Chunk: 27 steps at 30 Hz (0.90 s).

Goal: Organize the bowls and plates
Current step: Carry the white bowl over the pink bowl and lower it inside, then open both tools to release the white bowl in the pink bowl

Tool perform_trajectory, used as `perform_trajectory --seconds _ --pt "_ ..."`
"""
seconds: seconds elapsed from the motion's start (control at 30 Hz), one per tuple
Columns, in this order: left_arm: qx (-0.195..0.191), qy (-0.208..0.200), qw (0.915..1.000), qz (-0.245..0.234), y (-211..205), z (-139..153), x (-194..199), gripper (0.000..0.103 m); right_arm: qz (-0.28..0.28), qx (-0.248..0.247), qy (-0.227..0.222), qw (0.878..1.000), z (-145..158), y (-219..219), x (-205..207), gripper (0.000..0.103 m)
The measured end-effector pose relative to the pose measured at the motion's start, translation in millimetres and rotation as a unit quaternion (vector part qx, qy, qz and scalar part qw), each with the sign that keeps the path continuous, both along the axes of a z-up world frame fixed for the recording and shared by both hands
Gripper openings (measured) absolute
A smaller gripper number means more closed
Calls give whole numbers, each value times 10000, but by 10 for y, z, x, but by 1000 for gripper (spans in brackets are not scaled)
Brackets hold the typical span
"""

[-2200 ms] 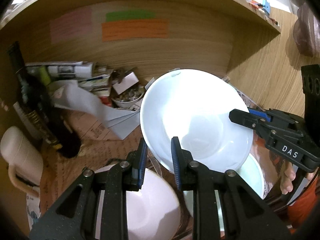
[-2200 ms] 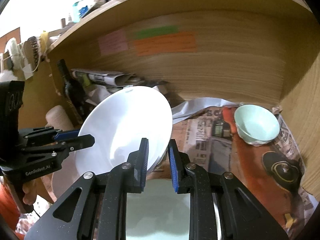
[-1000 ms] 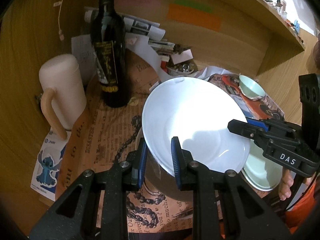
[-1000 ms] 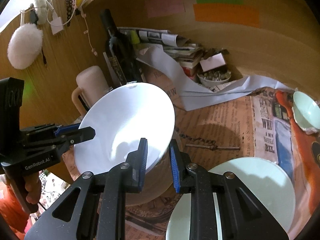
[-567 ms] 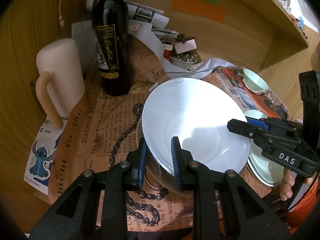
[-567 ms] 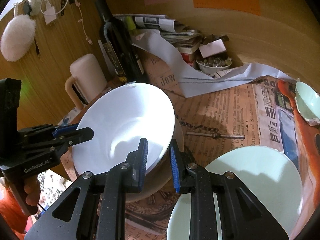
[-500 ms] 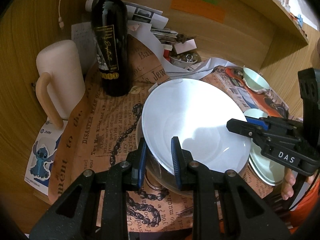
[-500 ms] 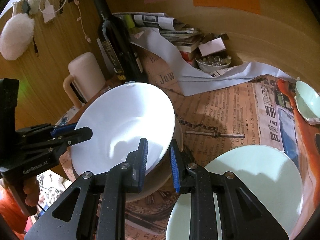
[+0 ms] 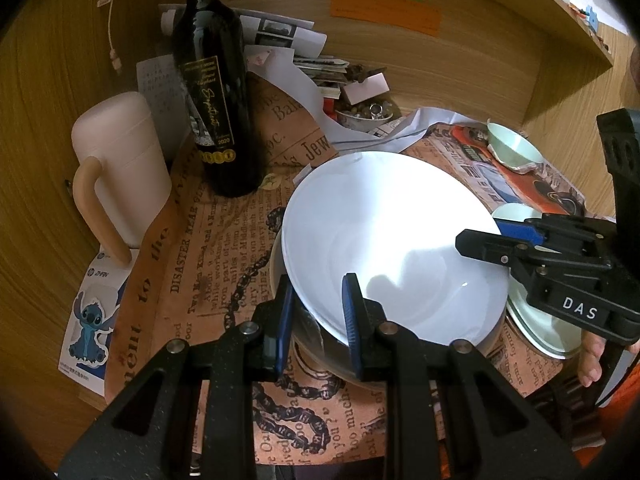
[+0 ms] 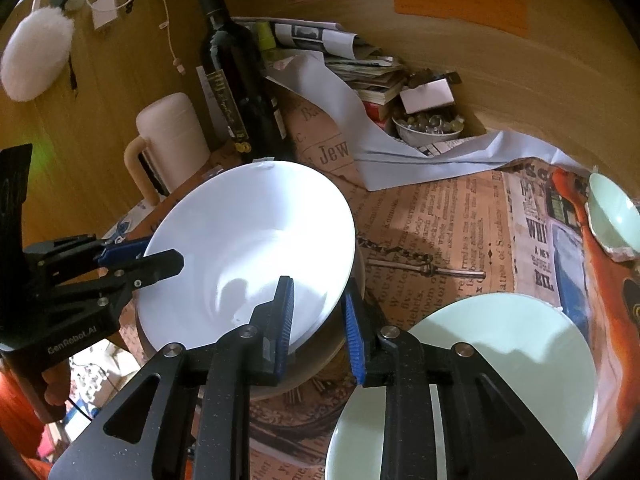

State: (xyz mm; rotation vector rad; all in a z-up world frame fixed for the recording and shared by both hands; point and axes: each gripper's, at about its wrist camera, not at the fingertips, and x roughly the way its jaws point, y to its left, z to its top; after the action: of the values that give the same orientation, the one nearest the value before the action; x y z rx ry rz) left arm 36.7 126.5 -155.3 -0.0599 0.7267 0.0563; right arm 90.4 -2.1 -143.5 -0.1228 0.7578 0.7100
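The left tongs [image 9: 316, 312] are gripping the white plate [image 9: 384, 240] by its near rim, while the right tongs [image 10: 318, 312] are opening around the opposite rim. The plate is settling, tilted, onto a beige plate [image 10: 320, 356] near the worktop's front edge. Better to level it before both sides release. Readable: "DAS", "GenRobot.AI", "2020" on the wine bottle [image 9: 212, 92], "DISASTER NEAR" on the newsprint covering [image 9: 208, 248].

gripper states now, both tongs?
Left tongs: shut on the white bowl's rim.
Right tongs: opening, bowl rim between the jaws.
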Motion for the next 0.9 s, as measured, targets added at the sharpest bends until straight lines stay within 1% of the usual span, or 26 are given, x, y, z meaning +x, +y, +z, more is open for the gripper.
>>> perform_trajectory --seconds 0.2,0.33,0.43,0.5,0.57,0.7,0.8,0.83,0.9 --pt "59 71 10000 9 -22 16 -16 23 64 -100 -53 9999 3 14 1 24" --pt "105 117 9999 39 -20 39 -20 23 101 -230 -179 9995 9 35 -30 24" --pt "272 99 9995 148 -22 45 -32 23 110 -298 -267 9991 9 41 -41 24" --pt "317 105 9993 156 -21 42 -33 23 109 -297 -380 9988 32 28 -58 24" --pt "331 112 9992 175 -16 48 -30 23 154 -249 -396 9988 55 15 -62 24" --pt "289 -39 9993 212 -14 160 -24 23 109 -138 -387 9991 92 -50 -36 24" --pt "263 -219 9992 186 -58 299 -11 25 -17 100 -272 9996 142 -195 35 25" --pt "255 -285 9991 159 -83 347 -6 26 -96 171 -266 9995 167 -263 63 26" --pt "237 -435 9987 88 -155 455 18 34 -275 262 -308 9988 221 -396 112 30"
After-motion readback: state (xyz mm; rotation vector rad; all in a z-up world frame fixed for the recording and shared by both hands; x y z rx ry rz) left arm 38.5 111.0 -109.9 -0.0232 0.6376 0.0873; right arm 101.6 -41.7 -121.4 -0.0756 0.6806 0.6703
